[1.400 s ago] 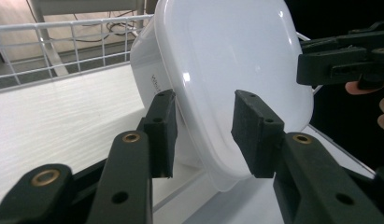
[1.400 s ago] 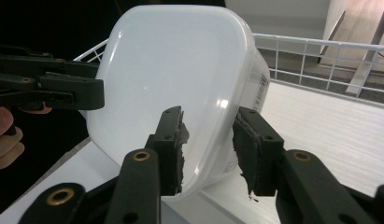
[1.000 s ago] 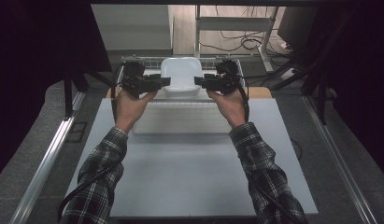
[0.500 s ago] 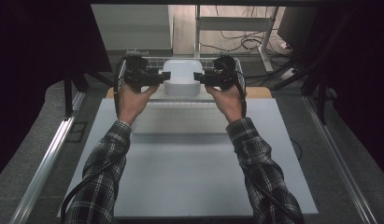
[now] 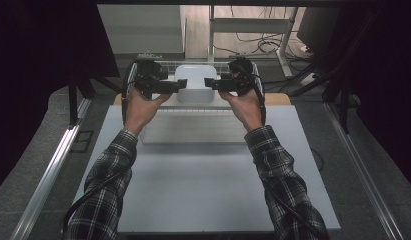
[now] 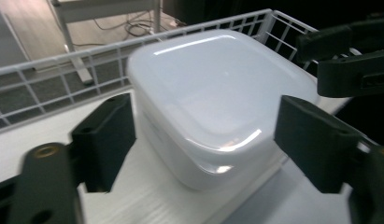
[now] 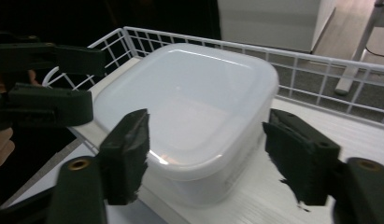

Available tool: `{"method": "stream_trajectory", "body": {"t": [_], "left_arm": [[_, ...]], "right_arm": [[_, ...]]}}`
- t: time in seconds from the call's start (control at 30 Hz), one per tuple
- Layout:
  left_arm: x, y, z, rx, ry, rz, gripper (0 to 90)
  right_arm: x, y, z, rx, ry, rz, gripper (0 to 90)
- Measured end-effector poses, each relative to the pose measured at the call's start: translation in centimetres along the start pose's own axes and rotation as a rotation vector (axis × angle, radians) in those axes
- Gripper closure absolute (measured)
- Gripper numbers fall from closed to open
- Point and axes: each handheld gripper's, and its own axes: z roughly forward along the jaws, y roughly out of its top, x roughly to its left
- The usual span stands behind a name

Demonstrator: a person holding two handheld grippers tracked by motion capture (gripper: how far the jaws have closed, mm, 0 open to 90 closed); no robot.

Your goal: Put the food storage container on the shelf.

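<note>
- Since the earlier high views, the jaws of both grippers have just been opening; the white container (image 5: pixel 195 84) between them sits where it did, at the upper middle of the high view, and the hands have hardly shifted.
- The container is an upside-down-looking white plastic box with rounded corners; it rests on a white slatted board inside a white wire basket (image 6: pixel 49 79), at the far end of the grey table (image 5: pixel 203 200).
- The left gripper (image 5: pixel 174 86) comes at the container from the left of the high view. In the left gripper view its two black pads stand well apart on either side of the near corner of the container (image 6: pixel 213 102), with a gap on each side: open wide, gripping nothing.
- The right gripper (image 5: pixel 213 83) faces it from the right of the high view. In the right gripper view the pads flank a corner of the container (image 7: pixel 189 107), clear of its walls: open, holding nothing.
- The high view alone shows the checked sleeves (image 5: pixel 110 175) and the whole table; from there the pad gaps cannot be told.
- Each gripper view shows the other gripper at its frame edge, upper right in the left one (image 6: pixel 353 60), upper left in the right one (image 7: pixel 45 84), and the basket wires up close.
</note>
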Motion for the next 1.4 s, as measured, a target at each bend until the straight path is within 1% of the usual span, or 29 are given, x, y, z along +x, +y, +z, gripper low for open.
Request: {"method": "stream_trajectory", "body": {"t": [0.03, 0.13, 0.2, 0.23, 0.27, 0.33, 0.4, 0.47, 0.67, 0.73, 0.83, 1.07, 1.17, 1.27, 1.4], "left_arm": [[-0.2, -0.1, -0.1, 0.001, -0.011, 0.010, 17.3], [-0.7, -0.4, -0.2, 0.015, -0.024, 0.024, 13.3], [-0.9, -0.7, -0.4, 0.018, -0.034, 0.026, 11.2], [-0.9, -0.8, -0.5, 0.024, -0.046, 0.025, 10.3], [-0.9, -0.9, -0.5, 0.026, -0.056, 0.023, 8.3], [-0.9, -1.3, -0.6, 0.028, -0.062, 0.025, 7.4], [-0.8, -1.7, -0.8, 0.028, -0.078, 0.024, 6.5], [-0.8, -1.9, -0.9, 0.033, -0.077, 0.027, 6.0], [-0.5, -3.3, -1.3, 0.027, -0.075, 0.045, 4.4], [-0.4, -3.8, -1.3, 0.028, -0.071, 0.047, 4.0], [-0.4, -4.5, -1.4, 0.029, -0.064, 0.066, 3.5], [-0.8, -5.5, -1.9, 0.019, -0.065, 0.082, 3.5], [-1.1, -6.0, -2.1, 0.013, -0.075, 0.090, 4.4], [-1.3, -6.7, -2.3, -0.013, -0.108, 0.090, 5.0], [-1.7, -7.8, -2.4, -0.016, -0.112, 0.101, 4.4]], "right_arm": [[0.2, 0.1, 0.0, 0.008, 0.004, -0.011, 22.9], [0.9, 0.2, 0.0, 0.026, 0.000, -0.047, 15.6], [1.3, 0.1, -0.1, 0.033, -0.002, -0.070, 11.8], [1.5, 0.0, -0.2, 0.035, -0.006, -0.077, 10.0], [1.6, -0.1, -0.3, 0.035, -0.004, -0.084, 9.1], [1.8, -0.3, -0.4, 0.033, 0.003, -0.090, 7.0], [1.9, -0.6, -0.4, 0.037, 0.004, -0.096, 5.2], [2.0, -1.0, -0.4, 0.049, 0.005, -0.111, 3.3], [1.7, -2.3, -0.5, 0.064, -0.003, -0.139, 1.8], [1.6, -2.7, -0.6, 0.064, -0.002, -0.142, 1.5], [1.5, -3.2, -0.8, 0.063, 0.004, -0.144, 1.1], [1.5, -4.4, -1.2, 0.065, 0.009, -0.149, 0.8], [1.6, -4.9, -1.4, 0.062, 0.012, -0.159, 0.8], [1.7, -5.3, -1.7, 0.056, 0.015, -0.166, 0.8], [1.8, -6.1, -2.1, 0.052, 0.016, -0.186, 0.8]]}}
